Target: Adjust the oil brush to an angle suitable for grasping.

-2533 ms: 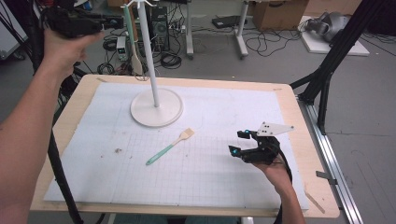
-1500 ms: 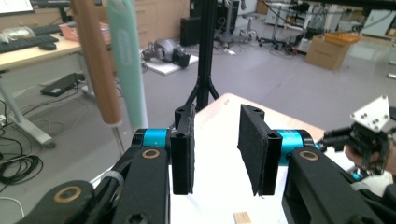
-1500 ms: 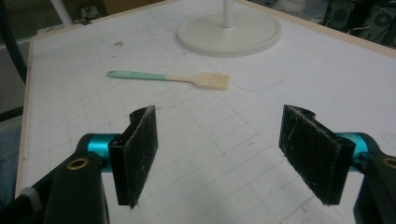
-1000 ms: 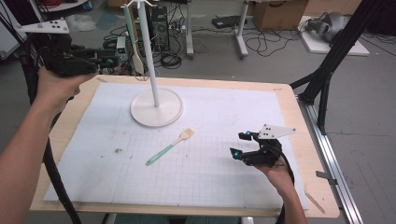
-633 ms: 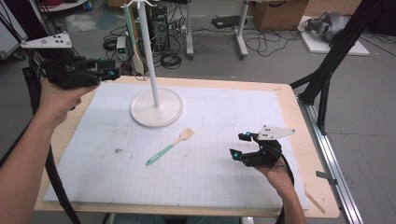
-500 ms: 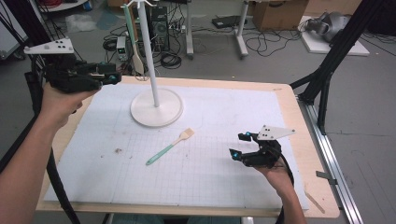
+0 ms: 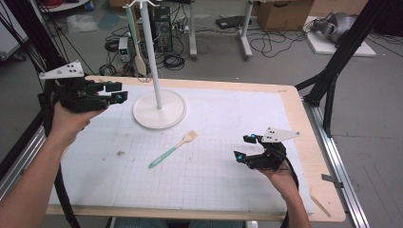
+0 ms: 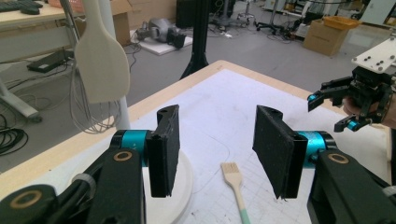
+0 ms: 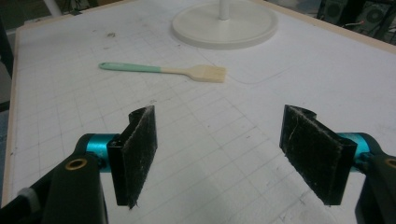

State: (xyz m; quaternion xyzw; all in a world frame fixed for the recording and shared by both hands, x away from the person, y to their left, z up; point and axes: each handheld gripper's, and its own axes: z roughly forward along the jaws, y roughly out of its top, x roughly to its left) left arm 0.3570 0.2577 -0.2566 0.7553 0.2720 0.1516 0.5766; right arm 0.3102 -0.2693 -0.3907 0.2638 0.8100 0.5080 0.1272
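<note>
Stand pole: top cut by high view's upper edge. Brush: green handle end cut by left gripper view's lower edge. Hanging spatula: handle top out of frame; whisk partly hidden behind it.

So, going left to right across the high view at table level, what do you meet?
Left gripper → white stand base → green-handled brush → right gripper → bare wooden table edge.
</note>
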